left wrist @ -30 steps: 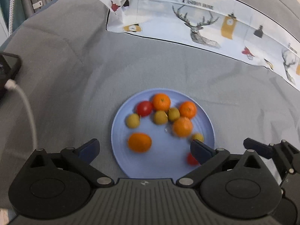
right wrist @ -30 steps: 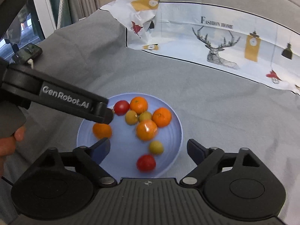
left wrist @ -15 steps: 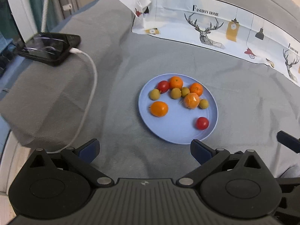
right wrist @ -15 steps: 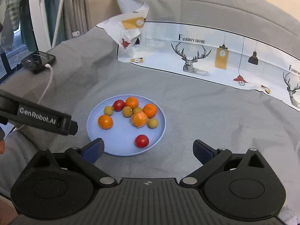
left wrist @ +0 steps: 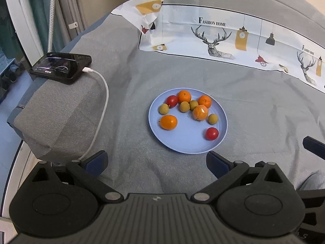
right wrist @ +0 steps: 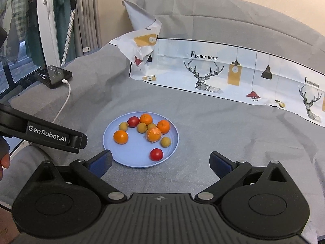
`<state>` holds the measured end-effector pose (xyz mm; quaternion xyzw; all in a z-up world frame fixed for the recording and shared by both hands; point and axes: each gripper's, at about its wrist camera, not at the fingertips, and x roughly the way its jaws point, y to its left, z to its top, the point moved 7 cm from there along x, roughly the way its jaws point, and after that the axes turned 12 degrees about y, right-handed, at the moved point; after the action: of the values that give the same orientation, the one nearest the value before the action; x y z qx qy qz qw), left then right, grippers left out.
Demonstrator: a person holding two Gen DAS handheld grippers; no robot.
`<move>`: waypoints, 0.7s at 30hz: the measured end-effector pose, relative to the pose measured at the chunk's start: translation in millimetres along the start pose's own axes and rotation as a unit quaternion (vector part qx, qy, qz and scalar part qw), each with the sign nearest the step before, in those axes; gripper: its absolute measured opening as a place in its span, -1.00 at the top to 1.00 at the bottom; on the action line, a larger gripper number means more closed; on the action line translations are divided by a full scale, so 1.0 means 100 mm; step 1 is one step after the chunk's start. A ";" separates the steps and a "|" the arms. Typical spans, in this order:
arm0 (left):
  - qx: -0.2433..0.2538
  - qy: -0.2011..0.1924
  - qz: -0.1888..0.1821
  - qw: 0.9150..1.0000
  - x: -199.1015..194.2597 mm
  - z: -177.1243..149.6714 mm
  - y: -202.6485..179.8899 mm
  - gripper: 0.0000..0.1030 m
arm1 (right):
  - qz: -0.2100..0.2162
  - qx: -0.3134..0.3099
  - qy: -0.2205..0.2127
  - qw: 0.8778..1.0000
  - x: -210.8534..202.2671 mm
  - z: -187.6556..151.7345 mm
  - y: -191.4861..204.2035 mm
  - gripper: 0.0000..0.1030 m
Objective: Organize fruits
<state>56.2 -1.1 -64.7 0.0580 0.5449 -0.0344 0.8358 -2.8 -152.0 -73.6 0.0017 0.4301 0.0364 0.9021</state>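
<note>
Grey bedding (left wrist: 264, 105) carries the blue plate (left wrist: 182, 146) of fruit; the left gripper (left wrist: 156, 163) gapes empty short of it. From the right view, the right gripper (right wrist: 160, 163) is likewise spread; the wrapped orange (right wrist: 153, 134) looks slippery, so pinch its middle gently.

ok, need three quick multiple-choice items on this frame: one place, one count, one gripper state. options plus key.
1. Where does the phone lie?
A. on the plate
B. on the grey cover left of the plate, cable plugged in
C. on the deer-print cloth

2. How many red tomatoes are on the blue plate?
A. one
B. two
C. four

3. What state is the right gripper in?
A. shut on an orange
B. shut, empty
C. open, empty

Key: 1 B, the phone sits at the cover's left edge with a white cable. 2 B, one tomato at the back, one tomato at the front. 3 C, its fingers stand wide apart with nothing between.
</note>
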 end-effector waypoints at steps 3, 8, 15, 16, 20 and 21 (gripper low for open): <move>0.000 -0.005 0.001 1.000 -0.04 -0.01 -0.01 -0.99 | -0.003 -0.002 -0.005 1.000 -0.03 0.02 0.01 -0.97; 0.001 -0.008 0.005 1.000 -0.08 -0.03 -0.01 -0.99 | -0.003 -0.005 -0.008 1.000 -0.08 -0.01 0.02 -0.97; 0.003 -0.007 0.012 1.000 -0.11 -0.04 -0.01 -0.99 | -0.006 -0.005 -0.016 1.000 -0.16 -0.02 0.01 -0.98; 0.003 -0.007 0.013 1.000 -0.11 -0.04 -0.01 -0.99 | -0.006 -0.005 -0.017 1.000 -0.16 -0.01 0.01 -0.98; 0.002 -0.003 0.014 1.000 -0.09 -0.04 0.00 -0.99 | -0.006 -0.009 -0.020 1.000 -0.18 -0.01 0.04 -0.98; 0.001 -0.001 0.013 1.000 -0.09 -0.04 0.01 -0.99 | -0.006 -0.010 -0.020 1.000 -0.18 -0.01 0.04 -0.98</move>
<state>48.9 0.2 -58.1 0.0659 0.5431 -0.0241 0.8367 -15.0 -149.1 -60.2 -0.0092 0.4114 0.0352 0.9107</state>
